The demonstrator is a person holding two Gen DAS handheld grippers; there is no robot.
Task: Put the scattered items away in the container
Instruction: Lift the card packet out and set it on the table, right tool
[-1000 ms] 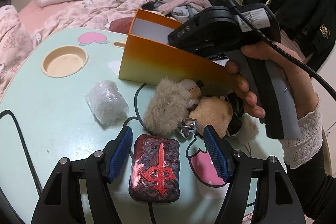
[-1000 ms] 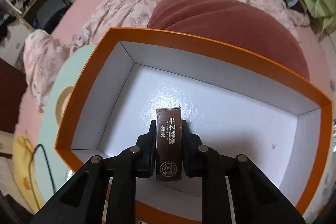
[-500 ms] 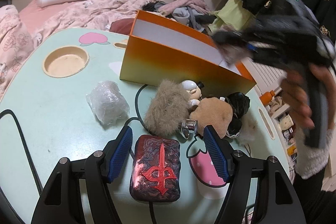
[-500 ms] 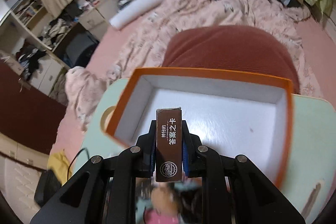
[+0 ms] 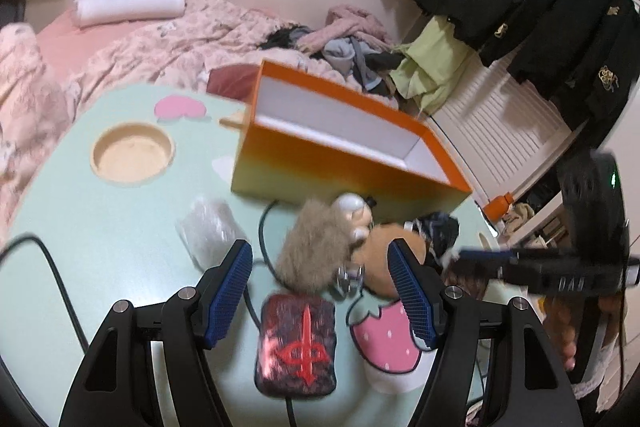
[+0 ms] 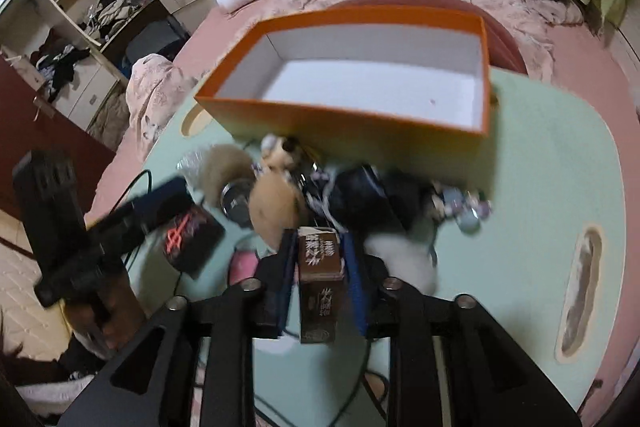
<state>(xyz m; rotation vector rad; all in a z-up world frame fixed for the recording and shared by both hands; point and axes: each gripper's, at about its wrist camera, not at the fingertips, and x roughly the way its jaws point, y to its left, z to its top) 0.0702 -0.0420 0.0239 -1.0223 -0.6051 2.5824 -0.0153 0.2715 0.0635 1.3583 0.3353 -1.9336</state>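
Observation:
The orange box (image 5: 344, 163) with a white inside (image 6: 372, 83) stands on the mint table and holds nothing. My right gripper (image 6: 316, 247) is shut on a brown card box (image 6: 320, 279) and hangs above the pile of plush toys (image 6: 276, 199), in front of the orange box. My left gripper (image 5: 320, 275) is open, low over the table. A dark red pouch with a red sword mark (image 5: 298, 343) lies between its fingers. A furry plush (image 5: 316, 247) and a tan plush (image 5: 372, 259) lie just beyond. The right gripper shows blurred at the right of the left wrist view (image 5: 464, 255).
A clear wrapped bundle (image 5: 210, 233) lies left of the plush. A round cup recess (image 5: 132, 153) is in the table at far left. A black cable (image 5: 48, 267) crosses the table. A bed with bedding (image 5: 160, 39) lies behind. A slot (image 6: 580, 287) is near the table's right edge.
My right gripper has pulled back out of the orange box and towards the table's near side, still holding the card box. The left gripper has stayed nearly still.

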